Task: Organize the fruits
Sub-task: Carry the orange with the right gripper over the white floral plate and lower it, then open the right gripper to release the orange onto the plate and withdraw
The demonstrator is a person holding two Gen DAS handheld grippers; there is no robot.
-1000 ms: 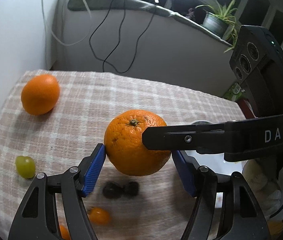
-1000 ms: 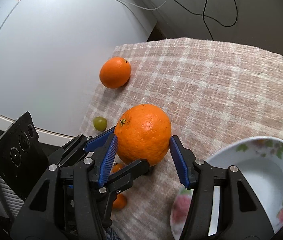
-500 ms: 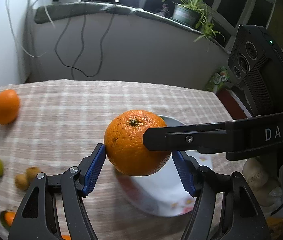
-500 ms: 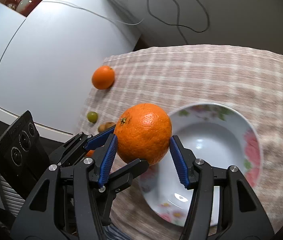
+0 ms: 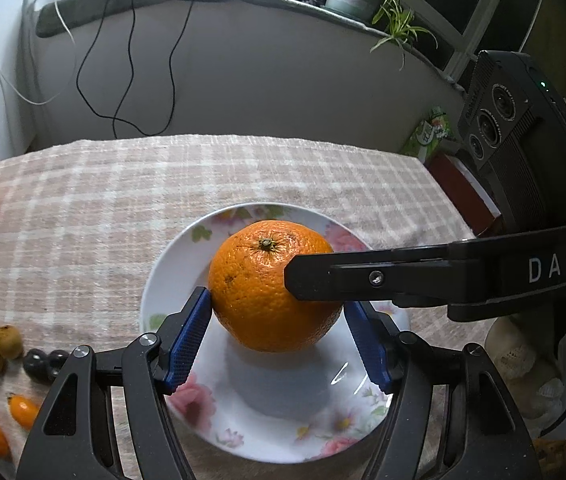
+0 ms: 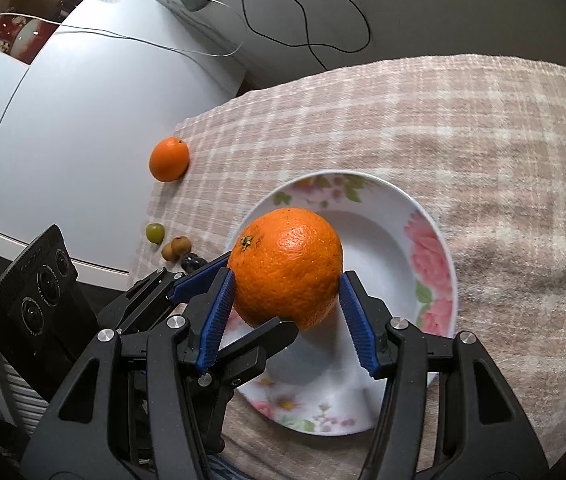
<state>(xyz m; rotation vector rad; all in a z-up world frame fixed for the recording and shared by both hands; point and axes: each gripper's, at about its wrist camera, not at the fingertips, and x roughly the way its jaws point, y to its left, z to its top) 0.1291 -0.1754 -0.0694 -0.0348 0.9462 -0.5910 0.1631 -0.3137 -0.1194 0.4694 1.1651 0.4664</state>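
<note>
- Orange (image 5: 271, 284) hangs in the air above the middle of the floral plate (image 5: 267, 432), pinched from two sides at once: the left gripper (image 5: 279, 336) presses its blue pads (image 5: 187, 336) on the fruit's flanks, and the right gripper (image 6: 287, 312) clamps it likewise, one black finger crossing the fruit's front in the left wrist view.
- Step in hand, as a judgement: delivery of the fruit to the plate, with transport nearly complete and release not yet made.
- Next move probably calls for a short lowering until the fruit's underside meets the plate's well, then both jaws spreading together so it does not roll toward the rim.
- Both grippers point steeply downward over the plate, almost side by side, sharing one load.
- On the checked tablecloth (image 6: 463, 128) wait a second orange (image 6: 169, 159) near the far-left edge, a green grape (image 6: 155, 233), two small brown fruits (image 5: 1, 348), dark grapes (image 5: 45, 364) and kumquats (image 5: 23, 412), all well apart from the plate.
</note>
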